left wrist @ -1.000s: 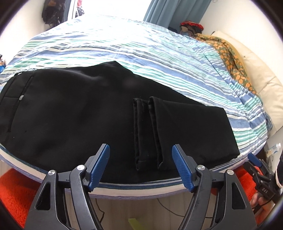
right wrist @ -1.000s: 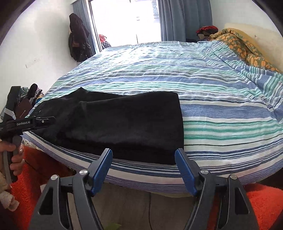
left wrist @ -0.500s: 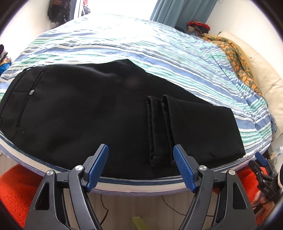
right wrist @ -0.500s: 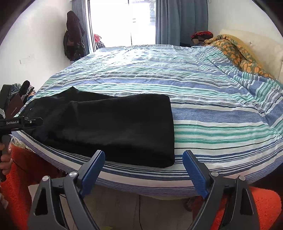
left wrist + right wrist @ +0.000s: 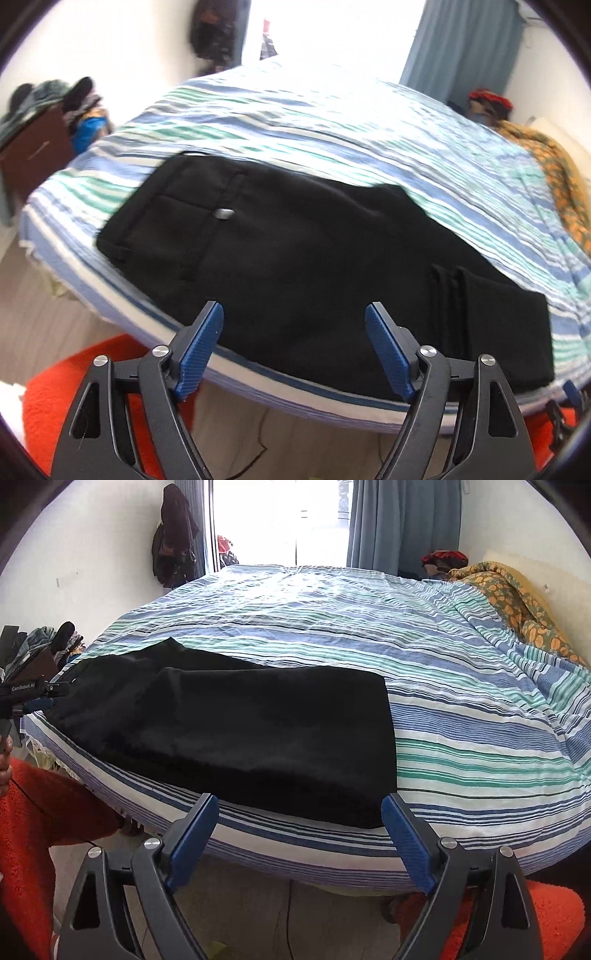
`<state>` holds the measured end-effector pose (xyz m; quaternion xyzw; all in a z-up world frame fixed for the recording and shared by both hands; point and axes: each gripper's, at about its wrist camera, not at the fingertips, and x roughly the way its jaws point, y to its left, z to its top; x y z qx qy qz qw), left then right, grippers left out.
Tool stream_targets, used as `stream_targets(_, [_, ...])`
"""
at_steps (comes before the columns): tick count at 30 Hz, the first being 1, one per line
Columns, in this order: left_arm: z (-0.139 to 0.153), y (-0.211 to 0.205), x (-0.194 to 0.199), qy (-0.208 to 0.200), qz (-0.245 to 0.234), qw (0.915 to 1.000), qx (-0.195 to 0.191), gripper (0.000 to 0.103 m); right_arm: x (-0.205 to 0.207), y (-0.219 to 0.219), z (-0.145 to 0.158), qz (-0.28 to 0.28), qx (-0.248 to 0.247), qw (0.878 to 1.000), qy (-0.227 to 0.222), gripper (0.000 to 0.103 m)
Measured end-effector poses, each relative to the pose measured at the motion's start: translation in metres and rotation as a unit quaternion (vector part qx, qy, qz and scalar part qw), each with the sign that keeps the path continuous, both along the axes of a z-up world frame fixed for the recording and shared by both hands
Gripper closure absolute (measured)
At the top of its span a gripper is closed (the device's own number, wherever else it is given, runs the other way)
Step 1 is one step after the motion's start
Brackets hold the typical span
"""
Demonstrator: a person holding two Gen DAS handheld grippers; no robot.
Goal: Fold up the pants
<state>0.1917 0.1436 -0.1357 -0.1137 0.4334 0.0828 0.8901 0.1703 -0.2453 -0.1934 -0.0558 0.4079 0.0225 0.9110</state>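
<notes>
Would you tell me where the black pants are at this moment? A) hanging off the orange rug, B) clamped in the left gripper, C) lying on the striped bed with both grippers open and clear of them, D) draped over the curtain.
C: the black pants lie flat on the striped bed, while the left gripper and right gripper stand open with nothing between their pads.

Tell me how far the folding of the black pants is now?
Done: the pants lie on the striped bed, legs folded back once, cuffs on top. In hand: nothing; left gripper and right gripper are open. Left: another fold.
</notes>
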Motion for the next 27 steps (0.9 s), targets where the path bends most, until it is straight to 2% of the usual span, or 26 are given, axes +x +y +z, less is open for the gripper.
stream_targets(1, [-0.001,0.011,-0.001,0.003,0.030,0.9995,0.007,0.019,0.001,0.001,0.000,0.002,0.000,1.000,0.001,0.014])
stream_targets(3, [-0.008,0.032,-0.002,0.013,0.062,0.9978,-0.017,0.019,0.002,0.003,-0.002,0.007,-0.001,1.000,0.004,0.014])
stream_targets(5, [-0.015,0.057,0.000,0.018,0.072,0.9943,-0.077,0.019,0.002,0.006,-0.002,0.011,-0.004,1.000,0.006,0.014])
stream_targets(8, [-0.020,0.102,0.002,0.002,0.096,0.9807,-0.170,0.024,0.000,0.009,-0.003,0.018,-0.009,1.000,0.007,0.014])
stream_targets(11, [-0.022,0.132,0.006,-0.005,0.095,0.9719,-0.215,0.035,0.001,0.012,-0.006,0.024,-0.013,1.000,0.011,0.014])
stream_targets(15, [-0.032,0.152,0.012,0.007,0.088,0.9675,-0.237,0.058,0.001,0.017,-0.009,0.029,-0.017,0.999,0.017,0.014])
stream_targets(19, [-0.041,0.157,0.017,0.017,0.088,0.9707,-0.223,0.097,-0.002,0.020,-0.008,0.035,-0.019,0.999,0.014,0.014])
stream_targets(24, [-0.038,0.154,0.027,0.010,0.055,0.9745,-0.217,0.098,-0.001,0.019,-0.010,0.034,-0.017,0.999,0.022,0.014])
stream_targets(27, [-0.035,0.151,0.040,0.020,0.044,0.9765,-0.210,0.098,-0.001,0.019,-0.010,0.032,-0.015,0.999,0.021,0.014])
